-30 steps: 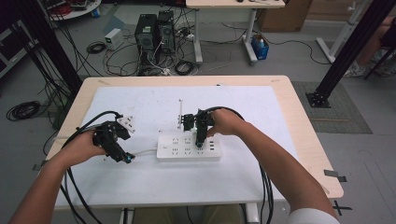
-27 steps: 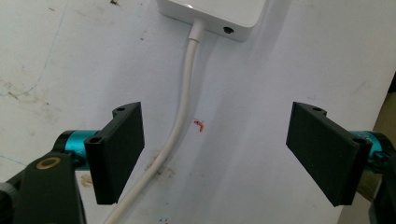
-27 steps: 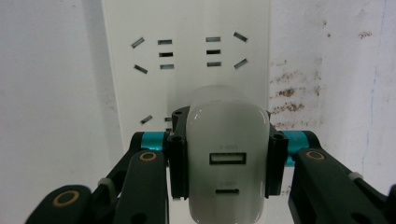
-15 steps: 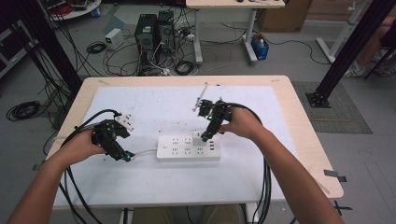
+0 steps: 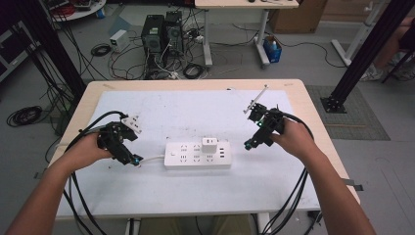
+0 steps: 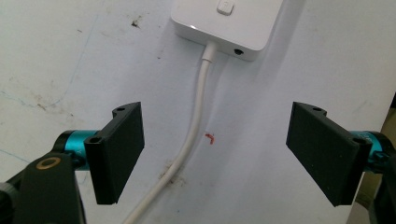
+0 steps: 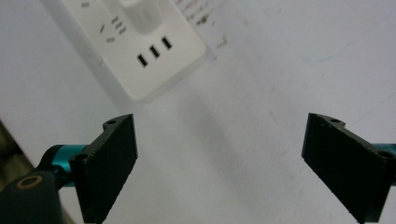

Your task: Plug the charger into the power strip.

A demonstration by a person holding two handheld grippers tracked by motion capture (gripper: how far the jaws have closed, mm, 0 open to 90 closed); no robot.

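A white power strip (image 5: 195, 155) lies at the middle of the table with a small white adapter (image 5: 209, 145) plugged into its top. Its cord (image 5: 152, 158) runs left toward my left gripper (image 5: 131, 158). That gripper stands open, and in the left gripper view the cord (image 6: 195, 121) passes on the table between its jaws, untouched, with the strip's switch end (image 6: 229, 23) just ahead. My right gripper (image 5: 251, 143) hovers to the right of the strip; its jaws have just been opening and nothing is between them. The right gripper view has the strip's end (image 7: 140, 51) and the adapter (image 7: 140, 11) beyond the right gripper (image 7: 219, 163).
A white sheet (image 5: 195, 112) covers most of the wooden table (image 5: 313, 122). Black cables trail from both grippers over the near edge. Behind the table, computer towers (image 5: 161, 34) and loose cables sit on the floor; a black post foot (image 5: 337, 103) stands at the right.
My right hand has lifted off the power strip and swung to the right, its jaws opening, and the white adapter stays plugged in. The left hand has kept still.
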